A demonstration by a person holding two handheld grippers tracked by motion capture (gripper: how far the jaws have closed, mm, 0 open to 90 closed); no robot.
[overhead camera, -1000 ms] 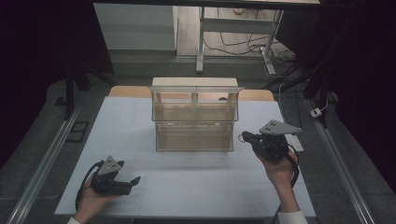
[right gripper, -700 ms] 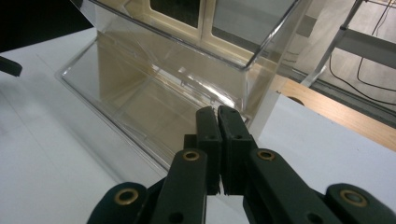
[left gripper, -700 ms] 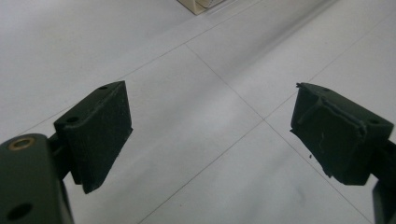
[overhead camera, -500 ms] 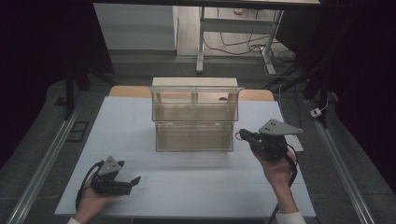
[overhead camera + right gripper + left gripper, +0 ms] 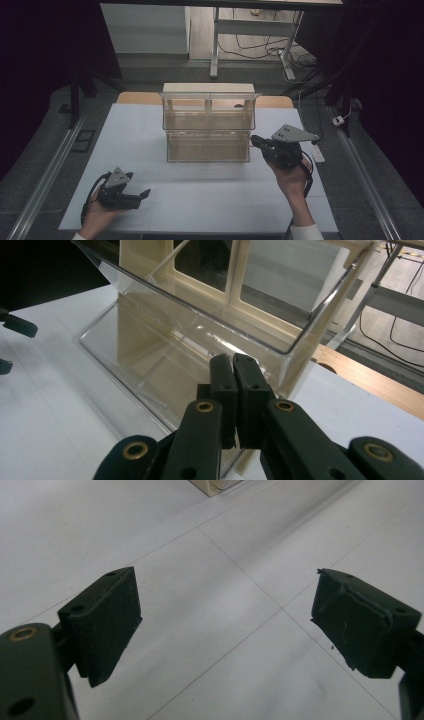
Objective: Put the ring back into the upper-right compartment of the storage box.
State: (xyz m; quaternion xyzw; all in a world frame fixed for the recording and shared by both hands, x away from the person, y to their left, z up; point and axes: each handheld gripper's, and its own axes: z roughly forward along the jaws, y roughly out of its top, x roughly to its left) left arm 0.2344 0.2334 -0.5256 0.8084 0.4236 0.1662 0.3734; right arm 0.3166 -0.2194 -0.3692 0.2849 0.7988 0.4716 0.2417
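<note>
Nearest the person, close to the front-left corner of the desk [image 5: 200, 200], the left gripper [image 5: 142, 194] lies low over the white surface with its jaws standing wide apart and nothing between them; in the left gripper view only bare desk shows past its fingertips [image 5: 107, 622]. Farther in, toward the right edge of the desk, the right gripper [image 5: 256, 141] is held up with its jaws pressed together on nothing, its tip right at the lower right end of the clear two-tier bin organiser [image 5: 207, 127]. In the right gripper view the closed right gripper [image 5: 233, 365] sits against the transparent wall of the lower tier; whether it actually touches the plastic I cannot tell. The organiser stands in the middle of the desk toward the back edge, its cream frame behind the tilted clear bins. The likely risk is that a push from the closed tip at one end, with the left gripper well apart and not bracing, would slide or twist the light organiser across the smooth desk, or tip a bin out of its frame.
</note>
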